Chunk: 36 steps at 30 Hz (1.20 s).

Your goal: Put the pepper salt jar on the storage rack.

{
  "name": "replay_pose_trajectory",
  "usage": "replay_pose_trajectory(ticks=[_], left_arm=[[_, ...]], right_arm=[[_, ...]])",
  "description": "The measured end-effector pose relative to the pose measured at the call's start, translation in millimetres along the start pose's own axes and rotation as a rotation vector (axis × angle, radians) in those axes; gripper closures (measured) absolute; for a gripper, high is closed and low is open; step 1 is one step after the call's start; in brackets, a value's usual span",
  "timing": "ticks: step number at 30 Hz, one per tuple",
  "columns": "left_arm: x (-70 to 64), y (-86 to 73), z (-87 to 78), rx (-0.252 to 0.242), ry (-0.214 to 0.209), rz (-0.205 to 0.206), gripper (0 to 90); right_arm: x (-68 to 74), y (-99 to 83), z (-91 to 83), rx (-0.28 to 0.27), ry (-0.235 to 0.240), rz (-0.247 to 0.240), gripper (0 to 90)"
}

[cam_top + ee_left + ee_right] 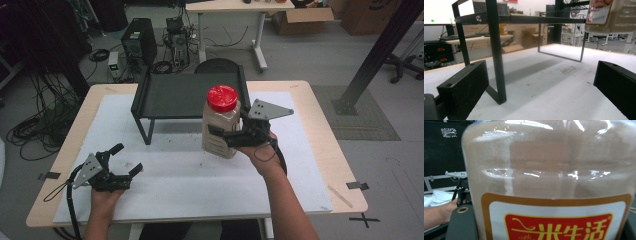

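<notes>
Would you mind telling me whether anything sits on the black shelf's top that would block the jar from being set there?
Nothing visible does: the black shelf has a bare top, and the jar, clamped in the right gripper, hangs just in front of it.

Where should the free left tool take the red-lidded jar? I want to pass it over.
Grip the jar across its flat body below the red lid, from its open left side. The right tool clamps low from the right; the left tool is open.
</notes>
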<state>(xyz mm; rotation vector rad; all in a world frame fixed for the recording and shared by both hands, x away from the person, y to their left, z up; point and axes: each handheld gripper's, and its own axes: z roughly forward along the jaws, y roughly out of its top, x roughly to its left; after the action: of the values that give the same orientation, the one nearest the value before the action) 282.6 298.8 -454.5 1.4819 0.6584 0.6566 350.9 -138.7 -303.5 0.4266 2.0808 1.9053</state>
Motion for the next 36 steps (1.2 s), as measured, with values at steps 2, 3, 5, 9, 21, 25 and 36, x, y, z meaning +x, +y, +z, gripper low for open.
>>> replay_pose_trajectory(ticks=[2,3,5,9,21,25,36], left_arm=[[0.0,0.0,0.0,0.0,0.0,0.0,0.2],[0.0,0.0,0.0,0.0,0.0,0.001,0.2],[0.0,0.0,0.0,0.0,0.0,0.001,0.2],[0.0,0.0,0.0,-0.001,0.0,0.001,0.2],[-0.2,0.0,-0.1,-0.001,0.0,0.001,0.2],[-0.1,0.0,-0.1,-0.001,0.0,0.0,0.2],[-0.1,-0.1,-0.2,-0.003,0.0,0.0,0.2]], right_arm=[[-1.3,5.8,0.1,-0.005,-0.001,-0.003,24.7],[-2.2,8.4,0.1,-0.008,-0.001,-0.004,24.7],[-3.5,11.0,0.0,-0.011,-0.002,-0.005,24.7],[-9.6,22.9,0.1,-0.024,-0.009,-0.001,24.7],[-26.1,43.7,10.5,-0.042,-0.045,0.006,24.7],[-30.6,46.5,13.0,-0.041,-0.055,0.01,24.7],[-45.1,52.0,22.0,-0.034,-0.092,0.026,24.7]])
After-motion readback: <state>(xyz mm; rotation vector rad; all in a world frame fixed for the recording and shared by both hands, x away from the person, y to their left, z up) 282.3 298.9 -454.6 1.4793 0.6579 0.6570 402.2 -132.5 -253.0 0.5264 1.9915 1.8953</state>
